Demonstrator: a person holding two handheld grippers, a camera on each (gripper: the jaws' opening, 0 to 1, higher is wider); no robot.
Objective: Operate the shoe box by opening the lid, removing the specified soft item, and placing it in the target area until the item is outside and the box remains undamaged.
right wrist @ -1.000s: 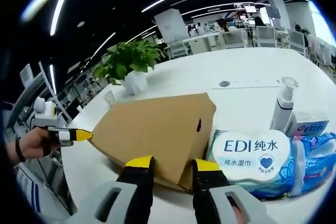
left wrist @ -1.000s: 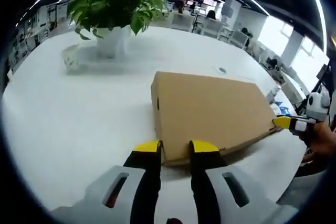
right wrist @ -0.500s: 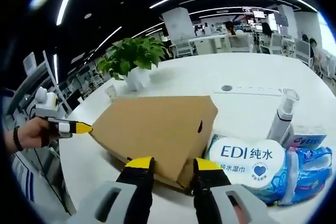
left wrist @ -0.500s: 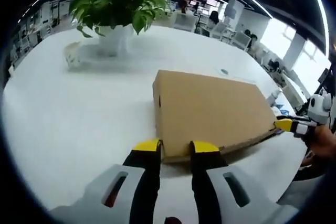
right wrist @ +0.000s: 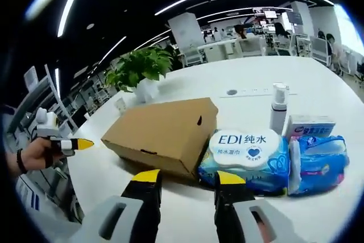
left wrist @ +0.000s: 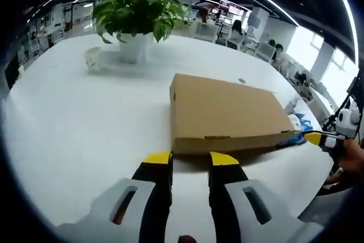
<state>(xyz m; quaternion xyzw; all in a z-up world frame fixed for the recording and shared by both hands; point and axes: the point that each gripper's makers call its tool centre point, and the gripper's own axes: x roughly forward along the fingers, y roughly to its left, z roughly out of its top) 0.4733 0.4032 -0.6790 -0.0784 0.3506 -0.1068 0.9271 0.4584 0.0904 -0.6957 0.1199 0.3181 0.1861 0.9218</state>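
Observation:
A closed brown cardboard shoe box (left wrist: 227, 112) lies flat on the white table (left wrist: 85, 129). My left gripper (left wrist: 190, 160) stands open just short of the box's near side, with nothing between its fingers. A hand holds the right gripper (left wrist: 318, 138) at the box's far right corner. In the right gripper view the same box (right wrist: 165, 132) sits ahead and to the left. My right gripper (right wrist: 187, 177) is open and empty, a little back from the box. The left gripper (right wrist: 71, 145) shows at the left, held by a hand, apart from the box.
A wet-wipes pack (right wrist: 247, 152) touches the box's right side, with a blue soft pack (right wrist: 318, 160), a small tissue box (right wrist: 310, 126) and a spray bottle (right wrist: 277, 115) beyond. A potted plant (left wrist: 136, 18) and a small cup (left wrist: 92, 59) stand at the far side.
Both grippers have drawn back from the box's edges. The cardboard, which looked raised at its ends, now lies flat and closed. The right gripper's jaws stand slightly wider.

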